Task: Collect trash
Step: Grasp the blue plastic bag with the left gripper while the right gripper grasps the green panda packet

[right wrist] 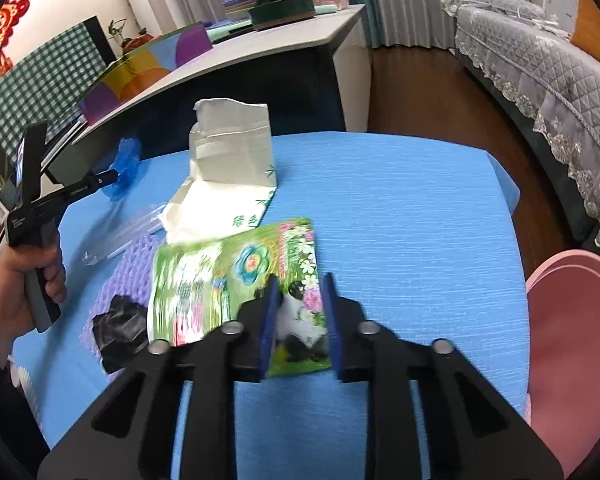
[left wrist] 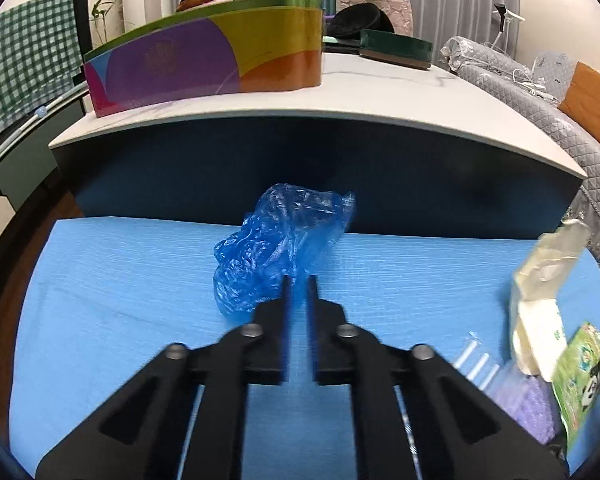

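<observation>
A crumpled blue plastic bag (left wrist: 278,244) lies on the blue table cover (left wrist: 120,300). My left gripper (left wrist: 299,280) is shut on its near edge, with a narrow gap between the fingers. It also shows in the right wrist view (right wrist: 100,182), gripping the bag (right wrist: 126,162). My right gripper (right wrist: 300,284) is open over a green flowered wrapper (right wrist: 236,280), its fingers either side of the wrapper's near corner. A white tissue pack (right wrist: 228,168), a black crumpled bag (right wrist: 118,332), a purple mesh sheet (right wrist: 132,268) and clear straws (right wrist: 120,236) lie nearby.
A pink bin (right wrist: 572,344) stands at the table's right edge. A white desk (left wrist: 340,92) with a colourful box (left wrist: 204,60) stands behind the table. A grey quilted sofa (right wrist: 540,60) is at the right, across a wooden floor.
</observation>
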`<state>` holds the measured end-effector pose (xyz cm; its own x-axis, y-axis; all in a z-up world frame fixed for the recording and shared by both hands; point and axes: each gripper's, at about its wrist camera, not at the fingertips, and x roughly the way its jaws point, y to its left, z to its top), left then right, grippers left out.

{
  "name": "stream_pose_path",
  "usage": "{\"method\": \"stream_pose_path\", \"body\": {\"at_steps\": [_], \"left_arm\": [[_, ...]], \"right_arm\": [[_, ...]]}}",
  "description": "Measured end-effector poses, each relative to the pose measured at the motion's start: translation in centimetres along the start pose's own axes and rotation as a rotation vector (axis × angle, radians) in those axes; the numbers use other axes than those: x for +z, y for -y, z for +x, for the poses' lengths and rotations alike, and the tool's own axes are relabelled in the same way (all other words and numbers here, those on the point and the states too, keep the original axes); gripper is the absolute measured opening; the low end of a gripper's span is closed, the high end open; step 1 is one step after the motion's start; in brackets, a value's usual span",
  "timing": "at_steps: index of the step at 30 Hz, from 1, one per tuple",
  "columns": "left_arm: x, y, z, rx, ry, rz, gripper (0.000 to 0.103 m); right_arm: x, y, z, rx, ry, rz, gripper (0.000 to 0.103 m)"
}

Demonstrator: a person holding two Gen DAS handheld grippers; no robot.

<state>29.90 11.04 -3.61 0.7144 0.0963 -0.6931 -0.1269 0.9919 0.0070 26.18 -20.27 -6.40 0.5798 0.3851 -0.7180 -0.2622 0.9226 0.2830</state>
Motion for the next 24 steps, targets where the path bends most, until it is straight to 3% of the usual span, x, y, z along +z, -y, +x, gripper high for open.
{"method": "stream_pose_path", "body": {"at_steps": [13, 19, 22, 24], "left_arm": [[-0.7, 1.3, -6.0, -0.06, 0.07, 0.011, 0.0], [-1.6, 0.2, -6.2, -0.058, 0.041, -0.032, 0.001], [-1.8, -0.1, -5.6, -0.04, 0.031, -0.035, 0.014], [-1.6, -0.2, -5.2, -0.029, 0.038, -0.039, 0.029]], "right_arm": [[0.3, -1.4, -5.8, 0.019, 0.126, -0.015, 0.003], [-0.1, -1.0, -9.1, -0.013, 0.203, 0.024, 0.001], [-0.4, -0.2, -10.3, -0.038, 0.234, 0.044, 0.001], [-0.5, 0.5, -10.6, -0.046, 0.243, 0.063, 0.001]]}}
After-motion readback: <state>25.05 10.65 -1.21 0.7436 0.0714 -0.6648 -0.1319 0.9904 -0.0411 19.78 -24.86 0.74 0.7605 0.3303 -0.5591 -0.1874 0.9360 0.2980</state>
